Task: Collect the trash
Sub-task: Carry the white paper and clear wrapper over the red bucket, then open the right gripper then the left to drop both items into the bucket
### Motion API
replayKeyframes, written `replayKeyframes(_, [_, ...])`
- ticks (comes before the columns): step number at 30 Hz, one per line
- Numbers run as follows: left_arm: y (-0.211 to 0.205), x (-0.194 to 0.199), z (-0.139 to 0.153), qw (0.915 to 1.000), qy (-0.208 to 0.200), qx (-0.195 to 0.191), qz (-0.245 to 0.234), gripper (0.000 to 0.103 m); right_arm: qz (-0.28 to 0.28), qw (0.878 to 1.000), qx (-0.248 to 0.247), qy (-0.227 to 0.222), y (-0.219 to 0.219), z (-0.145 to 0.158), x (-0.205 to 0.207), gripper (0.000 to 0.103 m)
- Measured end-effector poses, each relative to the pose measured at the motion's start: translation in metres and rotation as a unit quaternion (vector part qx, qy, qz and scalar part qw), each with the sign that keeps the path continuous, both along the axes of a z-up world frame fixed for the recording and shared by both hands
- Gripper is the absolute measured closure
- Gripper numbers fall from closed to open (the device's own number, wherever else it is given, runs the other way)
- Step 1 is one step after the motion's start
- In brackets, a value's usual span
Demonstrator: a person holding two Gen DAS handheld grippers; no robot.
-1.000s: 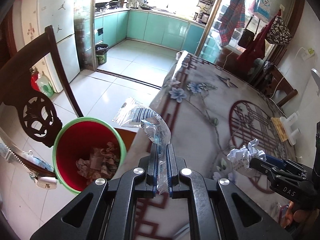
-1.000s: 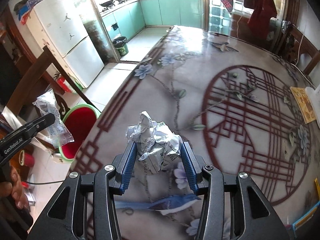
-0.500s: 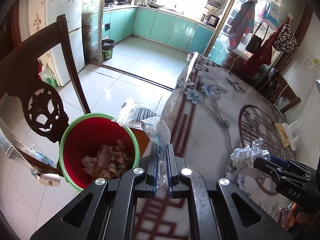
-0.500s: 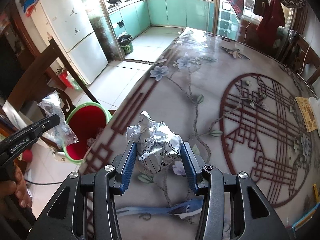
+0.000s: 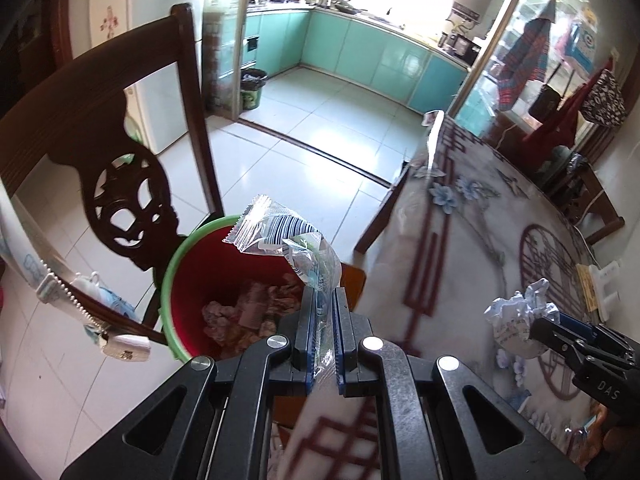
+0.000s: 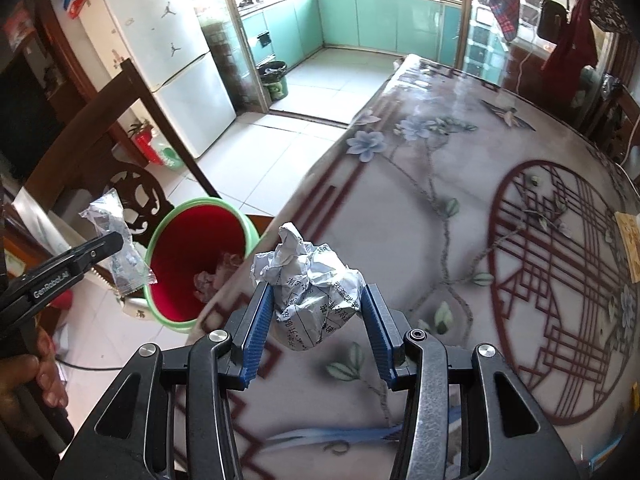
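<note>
My left gripper (image 5: 322,300) is shut on a clear plastic wrapper (image 5: 280,236) with blue stripes, held over the near rim of a red bin with a green rim (image 5: 176,264) that holds crumpled trash. My right gripper (image 6: 316,300) is shut on a crumpled ball of printed paper (image 6: 312,280), held above the table's left edge. The bin (image 6: 188,240) shows below and left of it. The left gripper (image 6: 96,250) with the wrapper (image 6: 120,256) shows at the left of the right wrist view. The right gripper (image 5: 538,326) with the paper ball (image 5: 516,320) shows at the right of the left wrist view.
A dark carved wooden chair (image 5: 120,184) stands right behind the bin. The table (image 6: 460,208) has a floral cloth with a red lattice circle. A white fridge (image 6: 160,52) and a small dark bin (image 6: 274,80) stand by the kitchen doorway. A yellow pad (image 6: 630,240) lies at the table's right.
Both grippers have moved left toward the bin. The wrapper now hangs over the bin's rim, and the paper ball is nearer the table's left edge. Both grips are unchanged.
</note>
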State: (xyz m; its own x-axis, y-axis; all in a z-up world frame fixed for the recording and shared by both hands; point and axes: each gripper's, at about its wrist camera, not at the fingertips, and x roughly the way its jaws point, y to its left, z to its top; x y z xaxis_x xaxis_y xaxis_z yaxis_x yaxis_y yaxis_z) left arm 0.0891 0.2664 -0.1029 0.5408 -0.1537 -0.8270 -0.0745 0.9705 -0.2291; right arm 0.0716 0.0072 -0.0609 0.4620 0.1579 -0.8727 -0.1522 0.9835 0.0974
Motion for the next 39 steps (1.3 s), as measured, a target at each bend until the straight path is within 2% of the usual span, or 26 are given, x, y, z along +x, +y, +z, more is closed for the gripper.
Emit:
replayKeyframes(19, [0.064, 0.001, -0.03, 0.9985, 0.038, 0.009, 0.038, 0.097, 0.052, 0.998, 0.007, 0.019, 0.066, -0.019, 0.019, 0.059])
replayKeyframes(31, [0.082, 0.031, -0.062, 0.9967, 0.074, 0.003, 0.034, 0.097, 0.068, 0.997, 0.026, 0.022, 0.101, -0.026, 0.039, 0.058])
replayKeyframes(39, [0.086, 0.048, -0.082, 0.9953, 0.092, 0.003, 0.031, 0.097, 0.083, 0.996, 0.013, 0.03, 0.119, -0.031, 0.049, 0.058])
